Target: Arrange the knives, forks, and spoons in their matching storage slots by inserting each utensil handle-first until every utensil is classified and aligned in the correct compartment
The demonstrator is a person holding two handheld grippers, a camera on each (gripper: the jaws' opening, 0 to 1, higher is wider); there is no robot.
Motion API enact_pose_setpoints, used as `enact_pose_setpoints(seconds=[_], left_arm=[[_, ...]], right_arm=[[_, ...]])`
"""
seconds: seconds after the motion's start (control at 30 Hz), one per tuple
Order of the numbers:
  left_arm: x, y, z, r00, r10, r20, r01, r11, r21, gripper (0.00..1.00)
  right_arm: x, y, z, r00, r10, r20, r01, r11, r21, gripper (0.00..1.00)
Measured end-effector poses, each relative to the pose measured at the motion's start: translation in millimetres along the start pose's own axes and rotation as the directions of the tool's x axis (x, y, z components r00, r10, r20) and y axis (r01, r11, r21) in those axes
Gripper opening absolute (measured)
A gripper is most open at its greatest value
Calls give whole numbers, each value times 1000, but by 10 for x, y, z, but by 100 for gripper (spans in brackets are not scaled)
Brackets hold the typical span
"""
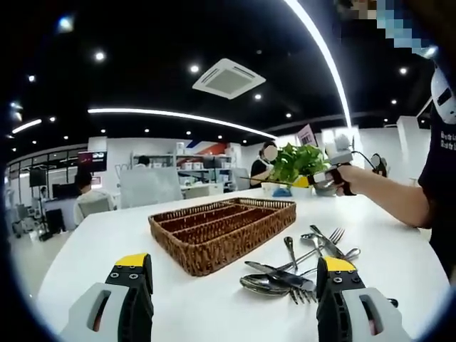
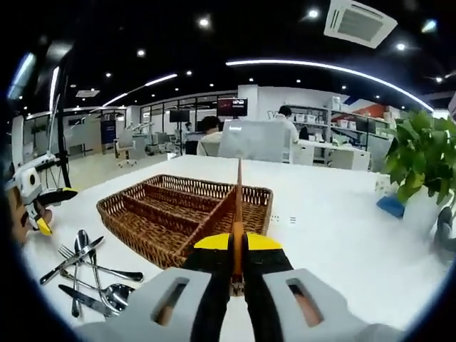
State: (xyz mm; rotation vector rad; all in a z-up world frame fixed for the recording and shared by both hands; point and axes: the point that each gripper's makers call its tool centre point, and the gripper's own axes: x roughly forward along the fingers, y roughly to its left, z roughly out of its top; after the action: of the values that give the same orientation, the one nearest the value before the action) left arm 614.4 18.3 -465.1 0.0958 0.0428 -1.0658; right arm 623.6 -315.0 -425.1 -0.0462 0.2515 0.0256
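- The white table carried everything: a woven wicker cutlery tray with long slots sat near its middle, every slot you could see into bare, so by my reading the sorting had barely begun.
- Just beside the tray, the pile of loose cutlery lay tangled, forks, spoons and at least one knife crossing each other; the same heap showed low in the right gripper view.
- A potted green plant stood at the far side of the table, well apart from the tray, with a small blue-and-yellow object at its foot, and people sat at desks beyond; none of it blocked your path.
- Your left gripper hung with its jaws spread wide and nothing between them, the tray and the pile both ahead.
- Your right gripper had its jaws pressed together on a thin rod-like utensil, too slim to name, pointing out over the tray; the same gripper showed held high near the plant.
- To seat it well, you would have needed to line the piece up along one slot and lower it handle-first; judge the slot by its type first.
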Motion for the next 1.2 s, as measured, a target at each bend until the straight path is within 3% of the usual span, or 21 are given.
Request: enact_pose_setpoints(seconds=[0.13, 0.43, 0.6, 0.77, 1.0, 1.2], left_arm=[[10, 4, -19, 1000, -1, -6, 1, 1000, 1, 100], [-21, 109, 41, 999, 26, 30, -25, 999, -23, 100], [-9, 112, 61, 999, 31, 39, -30, 999, -22, 100], [-21, 126, 61, 998, 39, 39, -39, 999, -23, 100], [-15, 140, 45, 998, 48, 36, -47, 999, -24, 100], [-11, 127, 34, 999, 43, 33, -43, 999, -25, 100]], right_arm=[[61, 52, 17, 999, -15, -29, 13, 998, -66, 3], [151, -58, 170, 1000, 4, -22, -4, 1000, 6, 3], [166, -73, 245, 1000, 6, -19, -6, 1000, -2, 3], [210, -68, 223, 999, -22, -34, 21, 999, -43, 3], [224, -76, 238, 999, -18, -32, 17, 999, -34, 3], [276, -81, 108, 998, -23, -64, 20, 999, -40, 3]])
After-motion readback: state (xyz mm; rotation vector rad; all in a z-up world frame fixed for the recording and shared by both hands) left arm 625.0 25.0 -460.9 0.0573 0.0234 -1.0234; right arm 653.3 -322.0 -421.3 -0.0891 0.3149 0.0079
